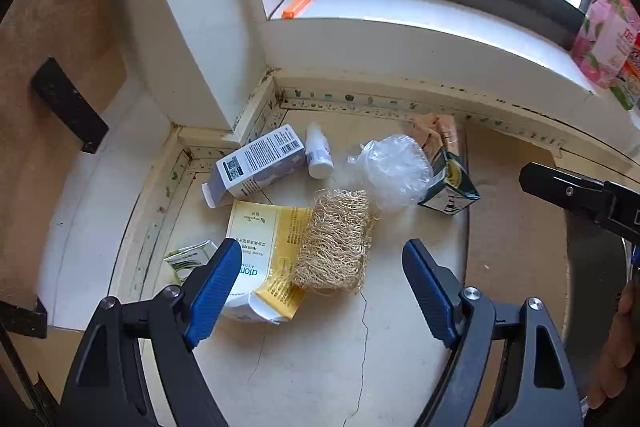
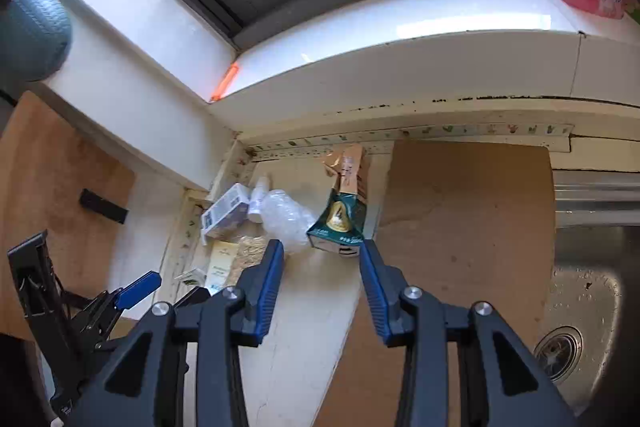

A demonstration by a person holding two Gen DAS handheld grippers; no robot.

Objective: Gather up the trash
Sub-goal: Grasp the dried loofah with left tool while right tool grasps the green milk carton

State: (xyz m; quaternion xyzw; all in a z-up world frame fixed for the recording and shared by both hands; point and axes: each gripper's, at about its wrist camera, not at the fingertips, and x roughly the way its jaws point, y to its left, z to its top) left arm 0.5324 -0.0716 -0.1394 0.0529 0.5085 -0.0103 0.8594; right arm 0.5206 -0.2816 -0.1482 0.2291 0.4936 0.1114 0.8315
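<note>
Now the left gripper (image 1: pixel 322 267) is hovering, jaws apart, with the loofah scrap (image 1: pixel 336 241) lying between them; at one o'clock is sitting the crumpled plastic (image 1: pixel 394 167). The right gripper (image 2: pixel 322 255), jaws apart, is facing the green carton (image 2: pixel 340 223) at twelve o'clock.

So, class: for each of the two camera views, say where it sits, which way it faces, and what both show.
Left wrist: sits on the left gripper, facing down and forward at the loofah and yellow carton; its own open fingers show.
Right wrist: sits on the right gripper, facing the green carton; its open fingers and the left gripper show.
Shared: the plastic bag, white bottle and orange clip.
</note>
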